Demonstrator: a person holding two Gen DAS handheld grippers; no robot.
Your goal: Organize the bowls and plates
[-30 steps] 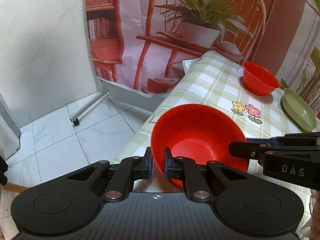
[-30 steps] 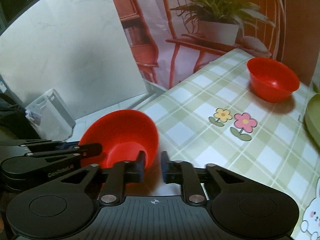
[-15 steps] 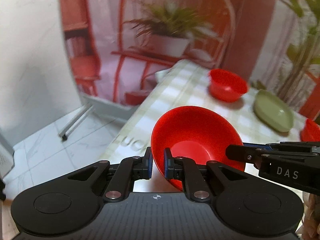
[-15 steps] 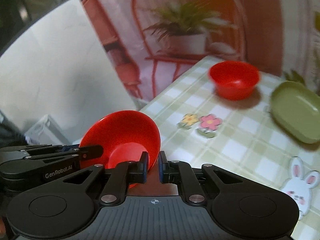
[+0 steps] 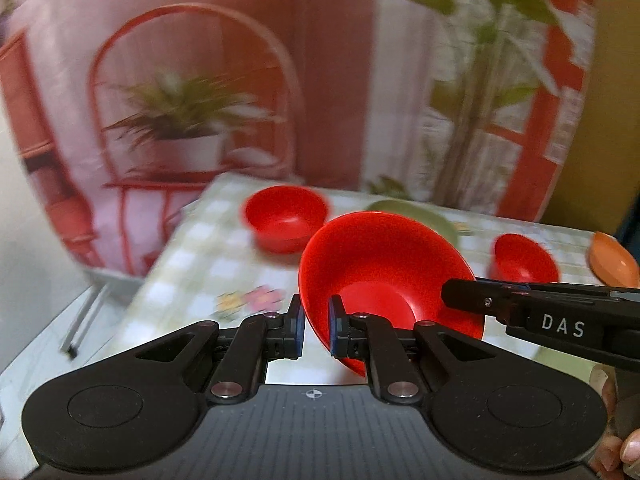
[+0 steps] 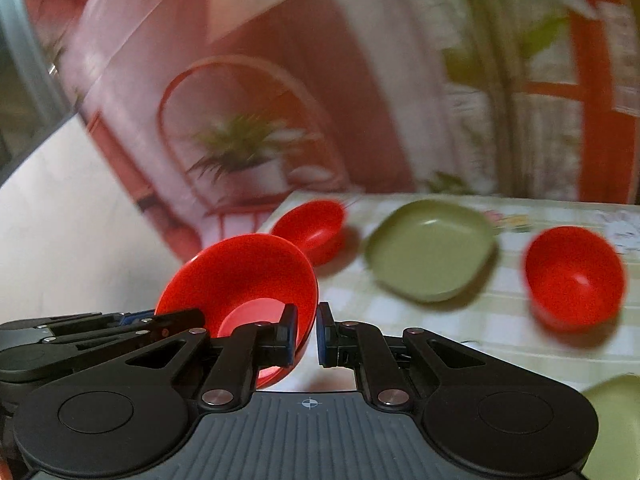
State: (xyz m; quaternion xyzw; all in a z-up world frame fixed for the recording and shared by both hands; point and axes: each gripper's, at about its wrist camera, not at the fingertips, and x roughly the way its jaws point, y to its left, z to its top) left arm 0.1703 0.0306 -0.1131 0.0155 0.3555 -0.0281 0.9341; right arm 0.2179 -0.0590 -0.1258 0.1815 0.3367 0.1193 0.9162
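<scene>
Both grippers hold one red bowl above the table's near left part. My left gripper is shut on its near rim. My right gripper is shut on the opposite rim of the same red bowl, and shows from the side in the left wrist view. A second red bowl sits at the far left of the checked tablecloth. A third red bowl sits to the right. A green plate lies between them.
An orange dish is at the right edge of the left wrist view. Another green dish is at the lower right of the right wrist view. A printed backdrop with a plant hangs behind the table. The floor lies to the left.
Both grippers have lifted the red bowl together and swung right, toward the table's middle. More dishes have come into view. The grips are unchanged.
</scene>
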